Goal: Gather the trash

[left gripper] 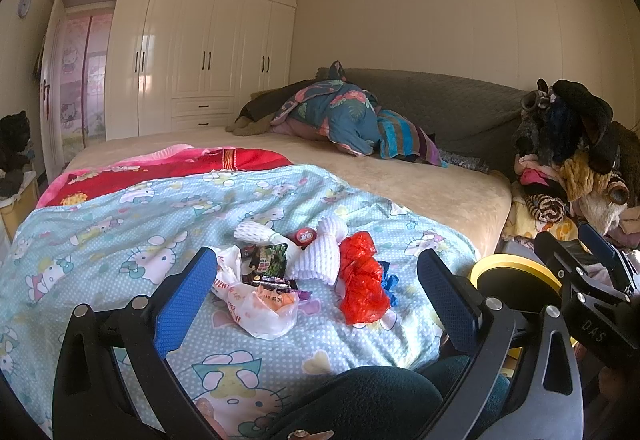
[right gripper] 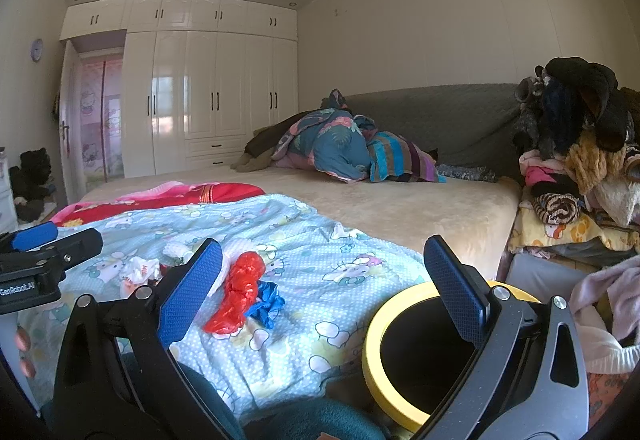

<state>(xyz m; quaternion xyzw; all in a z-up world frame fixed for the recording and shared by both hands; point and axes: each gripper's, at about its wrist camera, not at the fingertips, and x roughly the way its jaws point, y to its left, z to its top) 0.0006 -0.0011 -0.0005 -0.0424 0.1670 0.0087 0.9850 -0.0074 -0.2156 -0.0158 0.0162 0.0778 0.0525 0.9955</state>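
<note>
Trash lies on a light blue cartoon-print blanket point(left gripper: 120, 240): a red plastic bag point(left gripper: 362, 280), a blue scrap point(left gripper: 389, 282) beside it, a white plastic bag point(left gripper: 260, 310), a dark snack wrapper point(left gripper: 269, 264), white foam netting point(left gripper: 316, 256) and a small red lid point(left gripper: 306, 236). My left gripper point(left gripper: 316, 300) is open and empty, just short of the pile. My right gripper point(right gripper: 324, 292) is open and empty, with the red bag point(right gripper: 238, 292) and blue scrap point(right gripper: 266, 302) between its fingers in view. A yellow-rimmed bin point(right gripper: 400, 356) stands at the bed's right edge, and shows in the left wrist view point(left gripper: 516, 280).
A beige bed point(left gripper: 420, 179) carries a red blanket point(left gripper: 160, 171) and heaped bedding point(left gripper: 344, 115) by the grey headboard point(left gripper: 440, 99). A clothes pile point(right gripper: 580, 159) rises at right. White wardrobes point(left gripper: 200, 59) line the far wall.
</note>
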